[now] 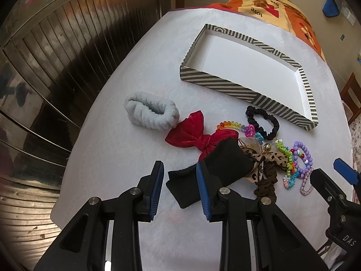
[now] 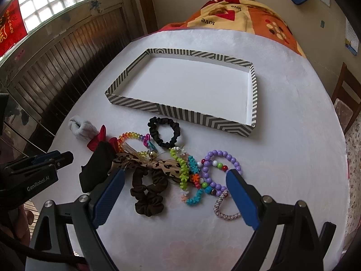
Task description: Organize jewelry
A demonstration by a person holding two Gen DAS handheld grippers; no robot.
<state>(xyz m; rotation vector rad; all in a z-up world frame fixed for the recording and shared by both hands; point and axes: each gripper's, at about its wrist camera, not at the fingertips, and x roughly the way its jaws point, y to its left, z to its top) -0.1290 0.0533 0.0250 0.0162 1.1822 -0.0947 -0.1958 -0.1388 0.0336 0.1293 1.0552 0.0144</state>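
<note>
A shallow striped box (image 1: 227, 85) (image 2: 180, 110) with a white inside stands empty on the white table. In front of it lies a heap of jewelry and hair ties: a pale fluffy band (image 1: 151, 110), a red bow (image 1: 191, 135), a black cloth band (image 1: 216, 164) (image 2: 97, 169), a black scrunchie (image 2: 164, 132), a leopard bow (image 2: 149, 164), a brown scrunchie (image 2: 146, 192), and purple (image 2: 216, 171) and rainbow (image 2: 128, 136) bead bracelets. My left gripper (image 1: 179, 171) is open, its right finger over the black cloth band. My right gripper (image 2: 176, 180) is wide open above the heap.
A dark wood-panelled wall (image 1: 67, 56) runs along the table's left edge. A patterned orange blanket (image 2: 237, 20) lies beyond the far edge. A wooden chair (image 2: 345, 103) stands to the right. The table (image 2: 293, 158) has bare cloth right of the heap.
</note>
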